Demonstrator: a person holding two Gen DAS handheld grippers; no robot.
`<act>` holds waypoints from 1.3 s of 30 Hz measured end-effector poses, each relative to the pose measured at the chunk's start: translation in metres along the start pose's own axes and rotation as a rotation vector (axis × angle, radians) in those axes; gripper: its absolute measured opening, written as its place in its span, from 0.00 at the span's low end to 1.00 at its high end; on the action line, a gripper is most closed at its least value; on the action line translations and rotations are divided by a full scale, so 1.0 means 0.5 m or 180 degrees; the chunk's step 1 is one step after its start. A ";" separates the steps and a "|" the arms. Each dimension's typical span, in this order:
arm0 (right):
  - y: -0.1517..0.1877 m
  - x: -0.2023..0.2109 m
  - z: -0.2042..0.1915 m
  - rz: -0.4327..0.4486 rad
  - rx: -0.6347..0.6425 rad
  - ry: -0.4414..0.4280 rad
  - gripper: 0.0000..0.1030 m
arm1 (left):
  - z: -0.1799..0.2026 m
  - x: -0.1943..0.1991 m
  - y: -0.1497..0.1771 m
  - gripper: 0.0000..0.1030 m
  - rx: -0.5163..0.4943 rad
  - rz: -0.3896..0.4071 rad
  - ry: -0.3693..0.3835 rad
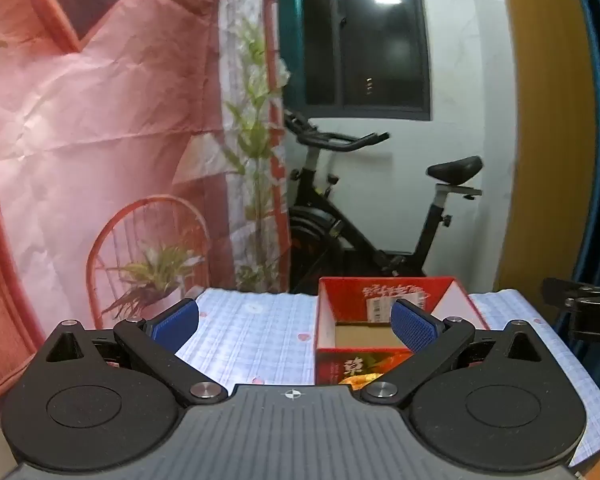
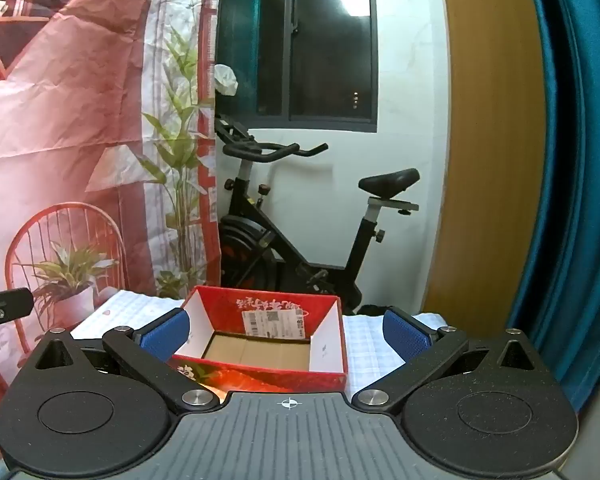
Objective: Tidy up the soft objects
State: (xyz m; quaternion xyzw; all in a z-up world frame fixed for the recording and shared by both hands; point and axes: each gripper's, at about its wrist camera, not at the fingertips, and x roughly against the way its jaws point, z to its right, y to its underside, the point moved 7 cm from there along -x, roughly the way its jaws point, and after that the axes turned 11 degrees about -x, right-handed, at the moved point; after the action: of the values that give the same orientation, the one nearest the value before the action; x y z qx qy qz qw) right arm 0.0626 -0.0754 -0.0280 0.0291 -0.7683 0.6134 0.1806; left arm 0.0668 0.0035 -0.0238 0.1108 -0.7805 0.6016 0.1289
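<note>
Nearest in each view are the tongs themselves. The left tongs (image 1: 296, 326) stand wide, with nothing between the blue pads (image 1: 176, 324), and the right tongs (image 2: 286, 332) stand just as wide and hold nothing too. Both tip a little downward, toward the table (image 1: 256, 328), which wears a pale checked cloth with small red dots. Next out, on that cloth, sits the red box (image 2: 268, 372). Its top is open and its brown floor looks bare. The box is a bit wider from left to right than from near to far. For the right tongs the box lies almost straight ahead, a little to the left, with its near wall just in front of the pads. For the left tongs the box lies ahead and to the right, partly behind the right pad. So I think the right tongs are lined up better with the box. No soft thing shows on the table or in the box in either view, so I cannot tell where the soft things are; they may lie lower or off to a side. Farther back stand an exercise bike (image 2: 300, 220), a dark window (image 2: 320, 40), and a pink printed sheet (image 1: 80, 120) on the left.
</note>
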 end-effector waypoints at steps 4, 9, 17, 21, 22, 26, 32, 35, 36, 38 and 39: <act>0.001 0.000 0.001 -0.0017 0.0016 0.0010 1.00 | -0.013 -0.021 0.004 1.00 0.0209 -0.0131 0.0079; 0.002 0.000 0.000 -0.0021 0.0000 0.0012 1.00 | -0.002 -0.004 -0.003 1.00 0.0192 -0.0032 -0.0038; 0.005 -0.001 -0.003 -0.0025 -0.0009 0.0009 1.00 | 0.009 0.006 -0.009 1.00 0.0024 0.0039 -0.0064; 0.002 -0.003 0.001 -0.0032 -0.0012 0.0013 1.00 | 0.002 0.010 -0.001 1.00 0.0032 0.0064 -0.0042; 0.002 -0.004 0.002 -0.0031 -0.0012 0.0011 1.00 | -0.002 0.010 -0.001 1.00 0.0025 0.0065 -0.0038; 0.002 -0.004 0.001 -0.0037 -0.0013 0.0008 1.00 | -0.001 0.010 0.003 1.00 0.0022 0.0065 -0.0034; 0.002 -0.004 0.000 -0.0036 -0.0015 0.0014 1.00 | -0.003 0.009 0.002 1.00 0.0013 0.0060 -0.0037; 0.003 -0.004 0.000 -0.0038 -0.0014 0.0011 1.00 | -0.003 0.008 0.005 1.00 0.0002 0.0046 -0.0042; 0.003 -0.004 0.000 -0.0038 -0.0014 0.0011 1.00 | -0.004 0.008 0.005 1.00 -0.0001 0.0046 -0.0044; 0.002 -0.004 0.001 -0.0038 -0.0013 0.0010 1.00 | -0.005 0.007 0.004 1.00 -0.0001 0.0046 -0.0043; 0.002 -0.005 0.001 -0.0040 -0.0014 0.0009 1.00 | -0.004 0.007 0.004 1.00 -0.0003 0.0045 -0.0046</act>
State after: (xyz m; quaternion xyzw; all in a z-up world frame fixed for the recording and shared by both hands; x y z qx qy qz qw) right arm 0.0644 -0.0763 -0.0297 0.0326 -0.7692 0.6106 0.1856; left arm 0.0628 0.0059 -0.0242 0.1096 -0.7824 0.6014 0.1191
